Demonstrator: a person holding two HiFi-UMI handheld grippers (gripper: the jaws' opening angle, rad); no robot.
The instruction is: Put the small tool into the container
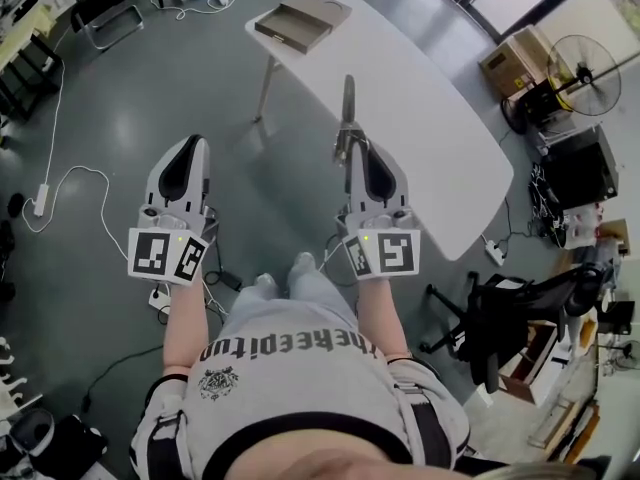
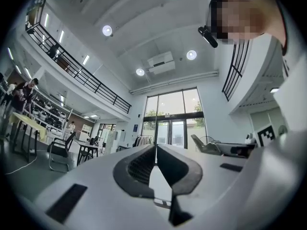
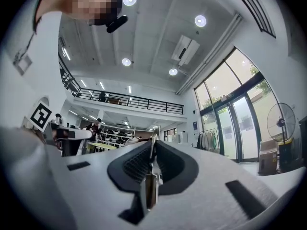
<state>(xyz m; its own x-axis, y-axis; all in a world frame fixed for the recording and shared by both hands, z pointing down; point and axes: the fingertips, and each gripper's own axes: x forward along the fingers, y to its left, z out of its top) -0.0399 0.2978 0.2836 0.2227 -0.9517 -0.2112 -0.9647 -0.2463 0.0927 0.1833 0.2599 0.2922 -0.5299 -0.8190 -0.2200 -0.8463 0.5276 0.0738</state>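
Note:
In the head view my right gripper (image 1: 349, 148) is shut on the small tool (image 1: 347, 103), a thin flat metal piece that sticks out past the jaws over the white table (image 1: 430, 138). The right gripper view shows the tool (image 3: 151, 178) clamped between the dark pads, with my right gripper (image 3: 153, 145) facing the ceiling. The container (image 1: 302, 20), a shallow brown box, lies on the table's far end, well ahead of the tool. My left gripper (image 1: 189, 148) hangs over the floor to the left. Its jaws (image 2: 156, 147) meet at the tip with nothing between them.
A black office chair (image 1: 500, 313) stands right of the table. A fan (image 1: 582, 66) and a cardboard box (image 1: 513, 63) sit at far right. Cables and a power strip (image 1: 40, 200) lie on the grey floor at left. Another chair (image 1: 104, 13) is at top left.

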